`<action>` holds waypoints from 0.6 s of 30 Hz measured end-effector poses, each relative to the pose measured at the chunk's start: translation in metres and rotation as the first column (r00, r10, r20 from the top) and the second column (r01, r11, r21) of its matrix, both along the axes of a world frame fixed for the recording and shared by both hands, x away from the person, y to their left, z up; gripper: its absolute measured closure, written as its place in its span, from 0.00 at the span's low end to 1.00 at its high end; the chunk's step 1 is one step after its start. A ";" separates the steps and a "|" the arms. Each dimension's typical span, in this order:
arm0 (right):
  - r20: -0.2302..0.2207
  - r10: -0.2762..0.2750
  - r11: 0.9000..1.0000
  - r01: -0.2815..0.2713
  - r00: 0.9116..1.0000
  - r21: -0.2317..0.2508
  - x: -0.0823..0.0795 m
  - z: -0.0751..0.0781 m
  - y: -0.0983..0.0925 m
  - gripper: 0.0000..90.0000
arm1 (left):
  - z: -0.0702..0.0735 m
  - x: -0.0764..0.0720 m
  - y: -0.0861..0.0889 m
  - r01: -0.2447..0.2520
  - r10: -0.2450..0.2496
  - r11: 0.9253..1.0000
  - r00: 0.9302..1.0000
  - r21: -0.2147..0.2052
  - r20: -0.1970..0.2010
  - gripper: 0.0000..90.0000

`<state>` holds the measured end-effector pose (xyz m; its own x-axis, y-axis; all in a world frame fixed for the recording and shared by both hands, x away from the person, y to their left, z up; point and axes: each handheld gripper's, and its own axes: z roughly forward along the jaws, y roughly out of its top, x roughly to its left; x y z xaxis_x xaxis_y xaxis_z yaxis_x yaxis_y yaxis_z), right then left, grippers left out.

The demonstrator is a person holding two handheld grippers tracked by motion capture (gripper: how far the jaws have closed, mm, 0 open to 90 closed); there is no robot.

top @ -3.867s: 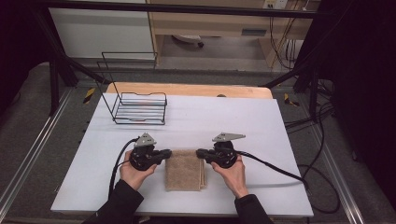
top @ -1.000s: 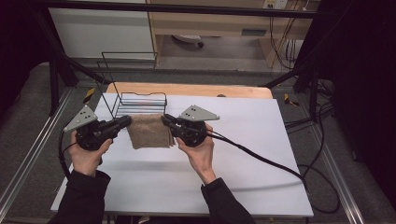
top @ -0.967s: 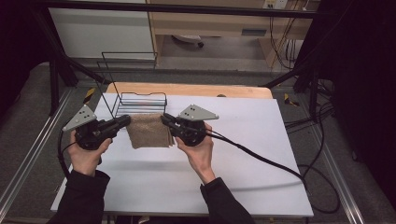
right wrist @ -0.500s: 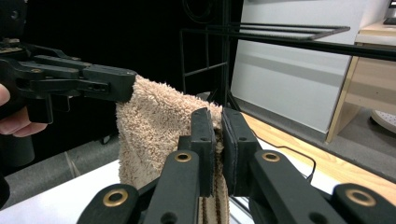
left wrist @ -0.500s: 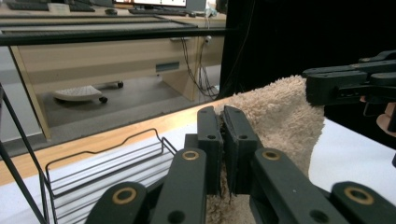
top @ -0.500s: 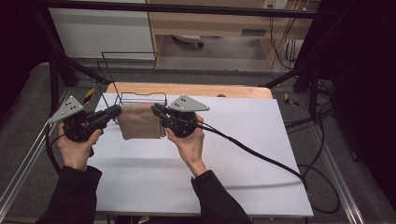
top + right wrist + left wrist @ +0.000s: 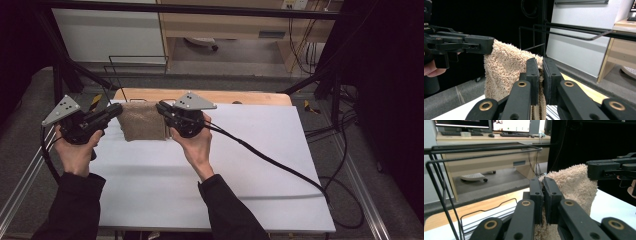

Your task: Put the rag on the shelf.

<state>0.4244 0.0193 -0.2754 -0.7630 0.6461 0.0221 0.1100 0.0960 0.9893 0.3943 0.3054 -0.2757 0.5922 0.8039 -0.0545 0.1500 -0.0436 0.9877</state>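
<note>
Towel point(image 7: 143, 121), folded and beige, hangs between my two grippers, lifted clear of the white table point(image 7: 240, 170) at its far left corner. My left gripper point(image 7: 116, 111) has its jaws clamped on one top corner, and my right gripper point(image 7: 162, 107) has its jaws pinched tight on the other, so the cloth is stretched flat and upright between them. In the left gripper view the terry pile point(image 7: 571, 182) bulges out beside the closed jaws. Just beyond the towel stands the black wire basket point(image 7: 135, 67), its rim rods close ahead in the right gripper view point(image 7: 574, 30). I judge the pickup and carry are done; what remains is to bring the towel over the basket, lower it in and let go
</note>
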 end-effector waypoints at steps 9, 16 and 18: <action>0.030 -0.001 1.000 0.001 1.000 0.007 0.008 0.009 0.008 0.94 | 0.009 0.007 0.007 -0.014 0.014 1.000 1.000 -0.016 0.016 0.96; 0.046 -0.004 1.000 0.003 0.999 0.014 0.013 0.016 0.014 0.94 | 0.016 0.013 0.010 -0.031 0.032 0.999 0.999 -0.017 0.031 0.96; 0.050 -0.007 1.000 0.006 0.999 0.017 0.015 0.019 0.015 0.94 | 0.018 0.015 0.011 -0.034 0.035 0.999 0.999 -0.020 0.040 0.96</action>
